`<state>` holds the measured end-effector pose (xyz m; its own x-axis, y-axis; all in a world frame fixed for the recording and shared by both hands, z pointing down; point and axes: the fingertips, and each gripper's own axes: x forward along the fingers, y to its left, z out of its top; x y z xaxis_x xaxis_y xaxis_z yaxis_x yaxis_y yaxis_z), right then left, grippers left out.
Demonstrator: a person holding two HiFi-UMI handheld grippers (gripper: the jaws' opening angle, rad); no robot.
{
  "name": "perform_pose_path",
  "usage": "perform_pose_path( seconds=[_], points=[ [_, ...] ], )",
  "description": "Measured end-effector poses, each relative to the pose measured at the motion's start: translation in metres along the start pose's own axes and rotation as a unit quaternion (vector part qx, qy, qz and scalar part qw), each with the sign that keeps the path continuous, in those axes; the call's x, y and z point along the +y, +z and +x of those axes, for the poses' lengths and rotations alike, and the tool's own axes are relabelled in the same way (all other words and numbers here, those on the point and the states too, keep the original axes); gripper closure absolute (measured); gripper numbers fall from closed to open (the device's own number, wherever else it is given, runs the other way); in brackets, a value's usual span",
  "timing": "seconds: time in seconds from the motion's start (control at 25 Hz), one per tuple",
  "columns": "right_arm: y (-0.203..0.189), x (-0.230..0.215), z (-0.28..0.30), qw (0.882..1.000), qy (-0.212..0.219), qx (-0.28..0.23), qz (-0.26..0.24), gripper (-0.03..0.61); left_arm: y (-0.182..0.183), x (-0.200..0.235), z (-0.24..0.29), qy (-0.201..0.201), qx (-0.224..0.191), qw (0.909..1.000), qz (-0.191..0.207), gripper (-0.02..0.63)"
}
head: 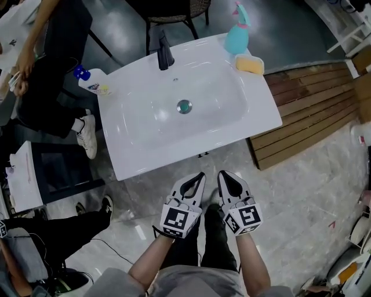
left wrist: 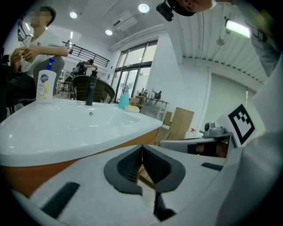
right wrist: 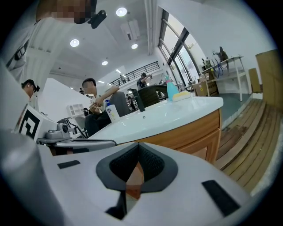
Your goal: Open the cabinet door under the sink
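Observation:
The white sink top (head: 139, 156) fills the middle of the head view, with a black faucet (head: 164, 52) and a drain (head: 184, 106). The cabinet below it is hidden from above. Its orange wood front shows in the right gripper view (right wrist: 194, 132) and in the left gripper view (left wrist: 26, 178). My left gripper (head: 200, 174) (left wrist: 142, 147) and right gripper (head: 221, 173) (right wrist: 138, 144) hang side by side just in front of the sink's front edge. Both are shut and hold nothing. Neither touches the cabinet.
A soap bottle (head: 93, 81) stands at the sink's left corner; a teal spray bottle (head: 237, 32) and a yellow sponge (head: 249, 64) stand at its right rear. Wooden decking (head: 307, 110) lies to the right. A seated person (head: 46, 69) and a dark chair (head: 174, 11) are behind.

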<state>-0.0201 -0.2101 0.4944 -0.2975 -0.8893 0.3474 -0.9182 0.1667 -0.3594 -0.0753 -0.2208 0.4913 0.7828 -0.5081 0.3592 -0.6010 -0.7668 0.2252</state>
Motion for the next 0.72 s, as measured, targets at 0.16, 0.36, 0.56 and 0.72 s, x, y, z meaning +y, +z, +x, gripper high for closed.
perform_pose_path(
  seconds=[0.16,0.36,0.56,0.72],
  points=[
    [-0.013,-0.012,0.010,1.000,0.008,0.004,0.001,0.568,-0.016,0.007,0.011,0.006,0.012,0.9999,0.006,0.603],
    [-0.036,-0.031,0.023,1.000,0.007,0.009,0.012,0.568,-0.032,0.014,0.027,0.026,0.020,0.9994,-0.011,0.603],
    [-0.064,-0.044,0.042,0.999,0.016,0.023,0.025,0.566,-0.062,0.023,0.046,0.033,0.028,0.9990,-0.010,0.603],
    [-0.089,-0.053,0.057,0.999,0.022,0.033,0.035,0.566,-0.087,0.032,0.059,0.042,0.032,0.9985,-0.015,0.603]
  ],
)
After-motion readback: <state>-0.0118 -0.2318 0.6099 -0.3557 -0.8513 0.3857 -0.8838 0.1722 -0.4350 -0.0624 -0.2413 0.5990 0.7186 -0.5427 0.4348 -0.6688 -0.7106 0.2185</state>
